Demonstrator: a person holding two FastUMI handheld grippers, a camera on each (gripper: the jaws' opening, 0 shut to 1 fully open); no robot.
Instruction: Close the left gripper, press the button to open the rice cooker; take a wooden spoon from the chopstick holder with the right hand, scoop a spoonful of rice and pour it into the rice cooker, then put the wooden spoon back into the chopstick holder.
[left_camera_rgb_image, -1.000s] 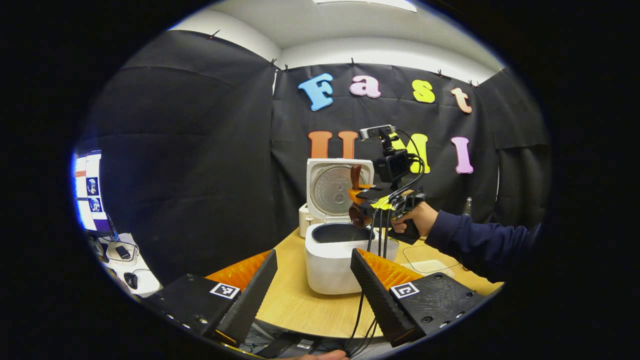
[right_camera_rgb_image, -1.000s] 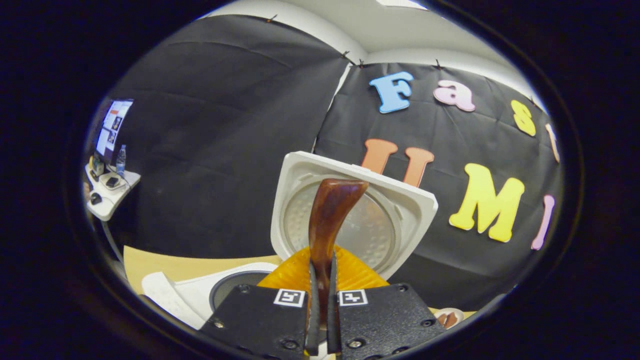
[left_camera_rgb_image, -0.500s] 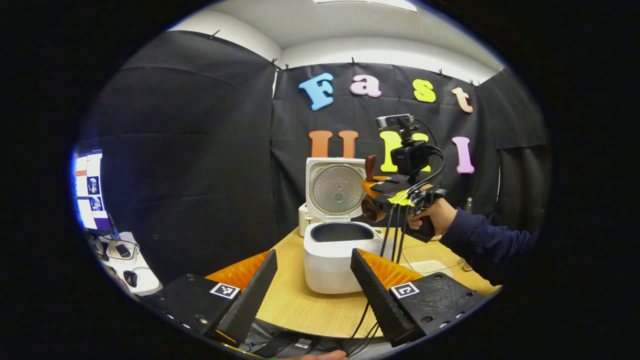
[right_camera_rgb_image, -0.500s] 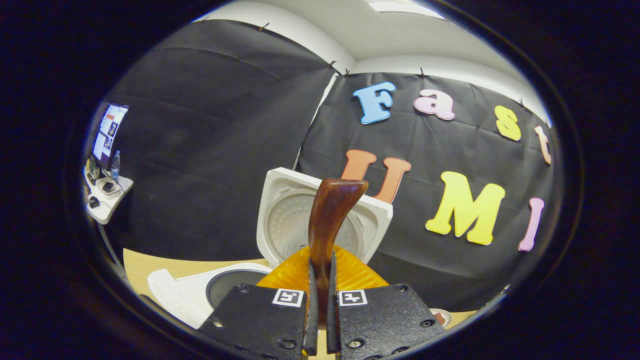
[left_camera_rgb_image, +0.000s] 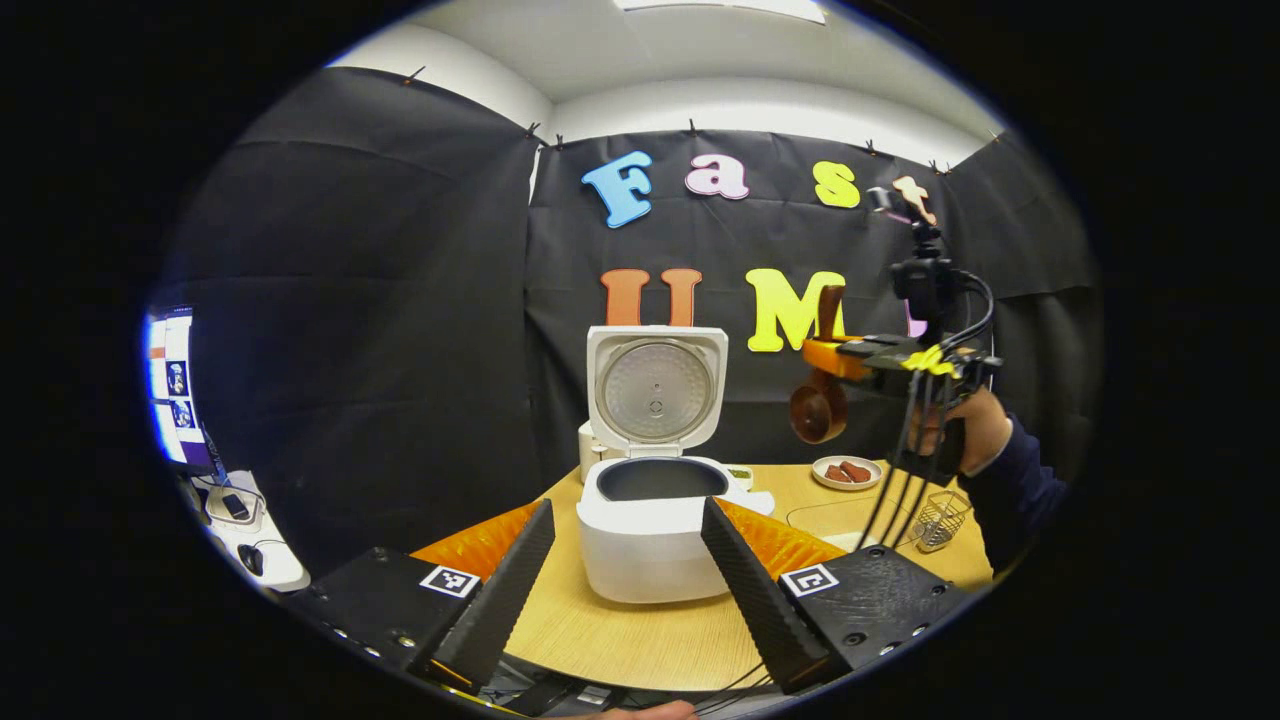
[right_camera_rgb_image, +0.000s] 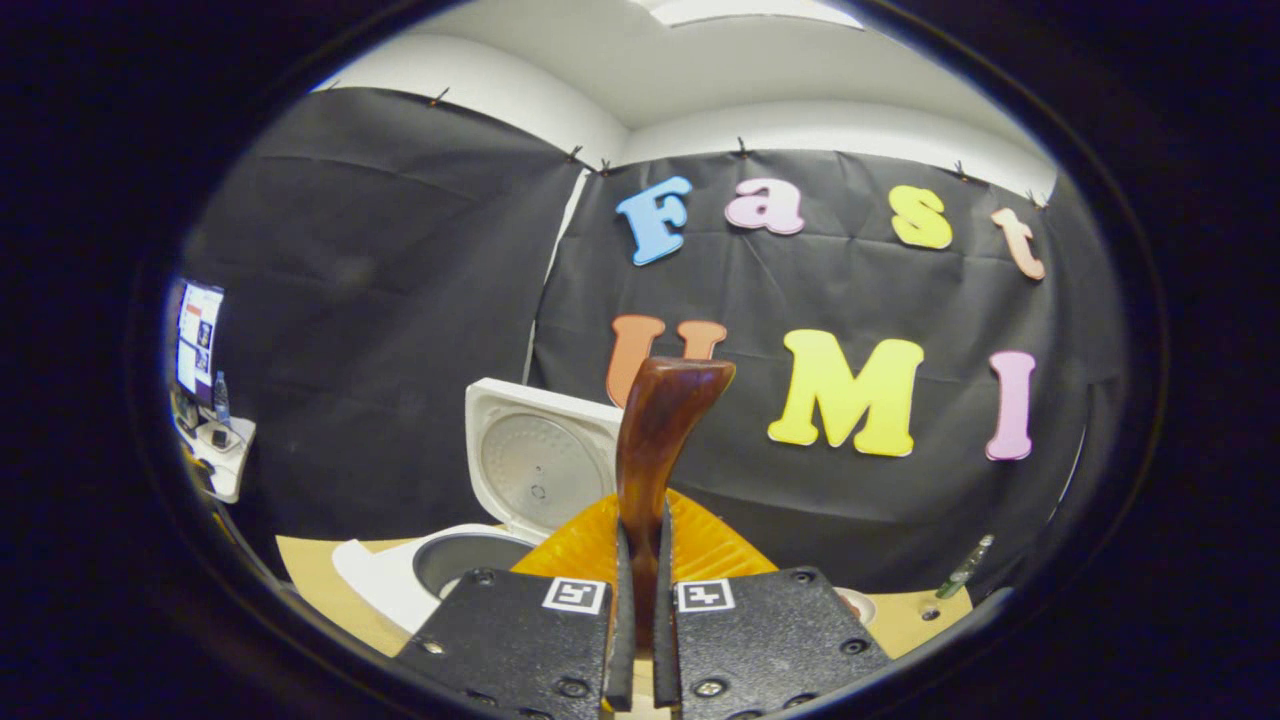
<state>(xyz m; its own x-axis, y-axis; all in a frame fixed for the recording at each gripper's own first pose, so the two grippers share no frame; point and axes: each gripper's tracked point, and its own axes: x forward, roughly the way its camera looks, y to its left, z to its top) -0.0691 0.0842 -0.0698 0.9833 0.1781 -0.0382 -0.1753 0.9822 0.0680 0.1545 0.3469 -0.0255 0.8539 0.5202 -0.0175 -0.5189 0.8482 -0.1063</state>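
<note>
The white rice cooker (left_camera_rgb_image: 645, 545) stands on the table with its lid (left_camera_rgb_image: 655, 388) raised and its dark inner pot showing. My left gripper (left_camera_rgb_image: 628, 508) is open in front of it, one finger on each side. To the right and well above the table, a hand holds my right gripper (left_camera_rgb_image: 815, 355), shut on the wooden spoon (left_camera_rgb_image: 818, 410), whose bowl hangs below the fingers. In the right gripper view the spoon's handle (right_camera_rgb_image: 655, 430) rises from between the shut fingers of my right gripper (right_camera_rgb_image: 642, 530), and the cooker (right_camera_rgb_image: 440, 565) lies low on the left. The wire chopstick holder (left_camera_rgb_image: 940, 518) stands on the table under that hand.
A small plate of brown food (left_camera_rgb_image: 848, 472) sits right of the cooker, with a clear flat container (left_camera_rgb_image: 835, 518) in front of it. A white container (left_camera_rgb_image: 588, 450) stands behind the cooker. A side desk with a monitor (left_camera_rgb_image: 170, 390) is at far left. A bottle (right_camera_rgb_image: 965, 567) stands at the right.
The right gripper has carried the spoon from over the cooker's pot up and to the right, away from the cooker. The left gripper stays open and has barely moved.
</note>
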